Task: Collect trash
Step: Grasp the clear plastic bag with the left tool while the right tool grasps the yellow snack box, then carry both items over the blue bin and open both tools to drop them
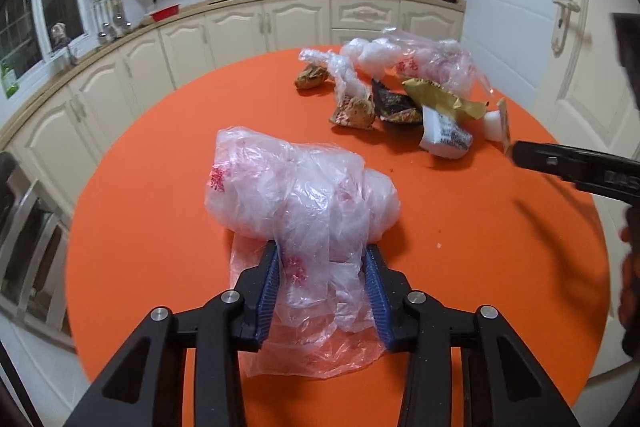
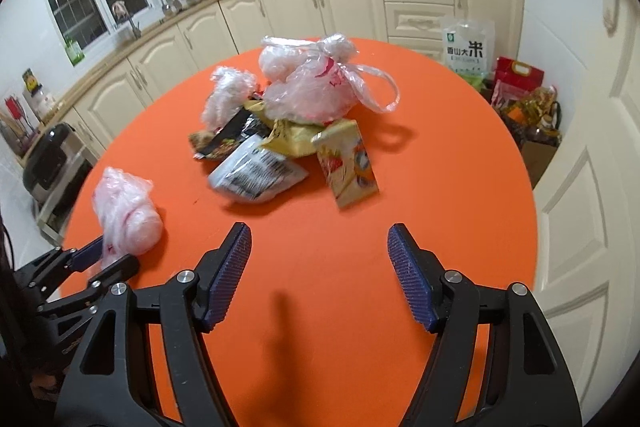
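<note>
A crumpled clear plastic bag with red print lies on the round orange table. My left gripper is shut on its loose near end, with the blue pads pressing the film from both sides. The right wrist view shows the same bag and left gripper at the table's left edge. My right gripper hangs open over bare table, nothing between its pads. Beyond it sits a trash pile: a tied clear bag, a silver wrapper and a yellow packet.
Cream kitchen cabinets curve behind the table. A rice bag and gift bags stand on the floor at the right, by a white door. A cooker sits left of the table.
</note>
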The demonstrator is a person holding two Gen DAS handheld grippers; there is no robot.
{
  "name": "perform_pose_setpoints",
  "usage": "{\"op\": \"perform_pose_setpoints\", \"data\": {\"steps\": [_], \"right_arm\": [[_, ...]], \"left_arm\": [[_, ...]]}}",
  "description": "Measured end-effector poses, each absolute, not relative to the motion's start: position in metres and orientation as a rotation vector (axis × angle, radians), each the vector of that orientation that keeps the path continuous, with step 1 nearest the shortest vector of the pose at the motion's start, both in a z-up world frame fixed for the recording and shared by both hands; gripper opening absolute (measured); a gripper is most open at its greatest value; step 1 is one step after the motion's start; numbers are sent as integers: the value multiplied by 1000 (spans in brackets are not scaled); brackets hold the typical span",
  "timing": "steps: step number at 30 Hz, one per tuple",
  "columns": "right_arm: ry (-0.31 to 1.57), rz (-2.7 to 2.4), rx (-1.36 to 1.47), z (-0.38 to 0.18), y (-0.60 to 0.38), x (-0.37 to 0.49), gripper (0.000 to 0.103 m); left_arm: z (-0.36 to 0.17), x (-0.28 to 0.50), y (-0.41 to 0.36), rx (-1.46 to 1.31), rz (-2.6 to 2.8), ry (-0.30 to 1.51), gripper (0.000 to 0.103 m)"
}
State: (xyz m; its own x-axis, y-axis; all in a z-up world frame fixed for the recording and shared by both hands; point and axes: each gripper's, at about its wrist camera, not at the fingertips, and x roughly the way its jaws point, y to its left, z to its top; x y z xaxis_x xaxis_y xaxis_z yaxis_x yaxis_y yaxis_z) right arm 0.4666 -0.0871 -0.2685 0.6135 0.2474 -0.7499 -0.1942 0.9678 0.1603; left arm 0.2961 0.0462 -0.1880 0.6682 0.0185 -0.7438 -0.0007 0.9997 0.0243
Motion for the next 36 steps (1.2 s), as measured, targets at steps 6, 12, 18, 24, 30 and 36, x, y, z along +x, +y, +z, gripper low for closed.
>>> {"op": "perform_pose_setpoints", "data": {"steps": [6, 12, 18, 24, 30, 36], "right_arm": [[892, 230, -11, -275, -80, 500, 68], [919, 232, -27, -280, -81, 526, 62], [910, 284, -35, -277, -79, 520, 27], [867, 321, 5, -265, -88, 483, 27], [832, 358, 50, -245, -100, 445, 27], [784, 346, 82, -224, -126, 397, 27]], "left_arm": [[-183, 306, 61, 10, -17, 837, 28], [-178, 301, 69, -48, -42, 829, 27], [-170, 288, 69, -63, -44, 806, 27], [-155, 271, 54, -52, -56, 778, 27], [-135, 243, 21, -18, -96, 749, 27], [-119, 220, -37, 40, -148, 738, 27]]}}
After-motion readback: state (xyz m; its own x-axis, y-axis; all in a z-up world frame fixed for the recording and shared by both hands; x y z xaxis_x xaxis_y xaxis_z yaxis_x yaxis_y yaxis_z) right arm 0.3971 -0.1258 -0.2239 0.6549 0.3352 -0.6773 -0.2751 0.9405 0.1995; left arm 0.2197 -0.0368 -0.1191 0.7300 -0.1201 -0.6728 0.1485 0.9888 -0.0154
